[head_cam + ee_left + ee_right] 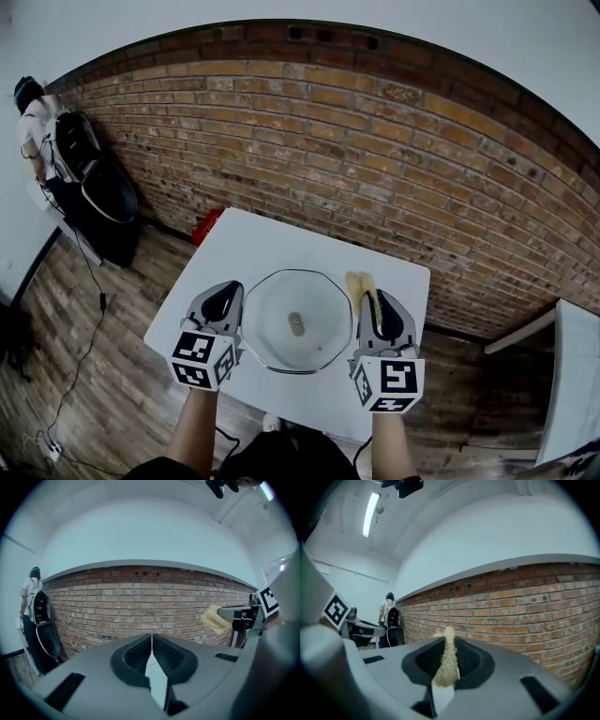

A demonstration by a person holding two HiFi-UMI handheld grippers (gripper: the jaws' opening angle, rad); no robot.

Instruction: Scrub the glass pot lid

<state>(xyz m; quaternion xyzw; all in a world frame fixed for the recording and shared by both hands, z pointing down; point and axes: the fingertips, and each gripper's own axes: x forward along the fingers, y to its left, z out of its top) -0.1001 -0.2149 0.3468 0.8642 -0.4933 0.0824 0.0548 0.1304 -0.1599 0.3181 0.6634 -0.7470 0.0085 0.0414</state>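
Observation:
The glass pot lid (296, 320) lies flat on the white table (281, 239), its small knob (296, 324) in the middle. To the lid's left my left gripper (225, 302) is held above the table, shut with nothing between its jaws (151, 645). On the lid's right my right gripper (375, 309) is shut on a yellow scrubbing sponge (363, 291), squeezed thin between the pads (448, 660). The sponge (214, 617) also shows in the left gripper view at the right. Both grippers point at the brick wall, level with each other.
A brick wall (356, 159) runs behind the table. A person (33, 127) with a backpack stands at the far left beside dark equipment. A red object (205, 226) lies on the wooden floor near the table's back left corner. A white surface (577, 375) is at right.

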